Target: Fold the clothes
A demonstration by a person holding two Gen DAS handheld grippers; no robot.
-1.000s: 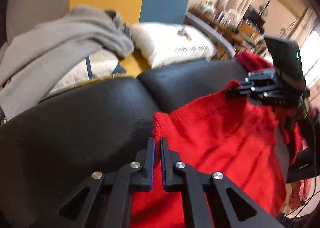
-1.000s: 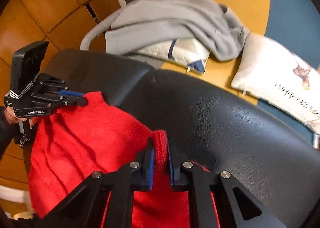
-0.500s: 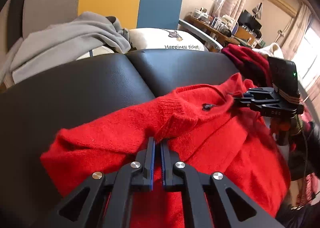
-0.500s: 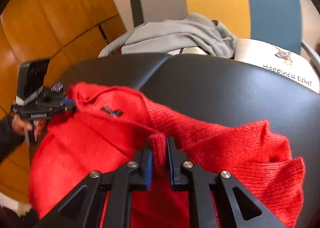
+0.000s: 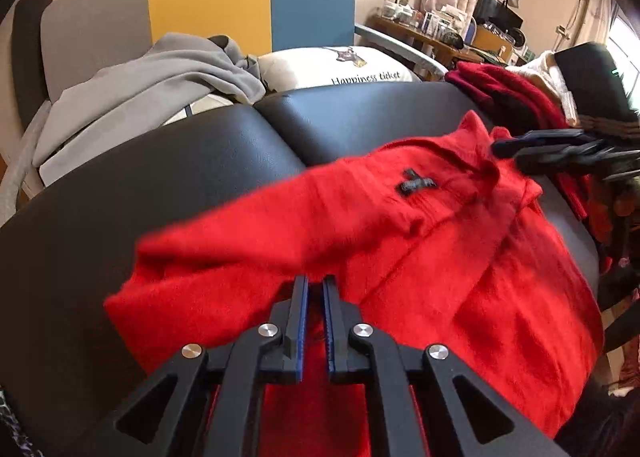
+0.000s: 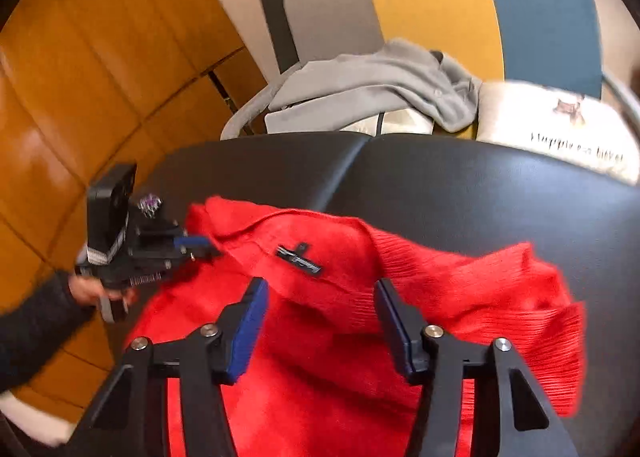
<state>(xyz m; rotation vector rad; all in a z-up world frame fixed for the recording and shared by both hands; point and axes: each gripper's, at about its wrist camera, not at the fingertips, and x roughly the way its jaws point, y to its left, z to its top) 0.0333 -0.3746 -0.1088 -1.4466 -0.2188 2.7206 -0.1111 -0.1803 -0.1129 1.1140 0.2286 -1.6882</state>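
A red knit sweater (image 5: 420, 241) lies on the black padded bench (image 5: 168, 185), collar and black label (image 5: 416, 185) facing up, sleeves folded across. It also shows in the right wrist view (image 6: 360, 337). My left gripper (image 5: 315, 297) has its jaws nearly shut at the sweater's left shoulder; red cloth shows in the narrow gap. It also shows in the right wrist view (image 6: 200, 247). My right gripper (image 6: 318, 297) is open and empty just above the sweater near the collar. It also shows in the left wrist view (image 5: 504, 147).
Behind the bench (image 6: 480, 185) stands a grey, yellow and blue chair (image 5: 208, 1) holding a grey hoodie (image 5: 160, 77) and a white cushion (image 5: 344, 69). Dark red clothes (image 5: 504, 93) are piled at the bench's far right. Wooden panels (image 6: 80, 77) are on the left.
My right gripper has opened and let go of the sweater. The sweater has been laid down on the bench with its sleeves across. My left gripper stays closed on the cloth.
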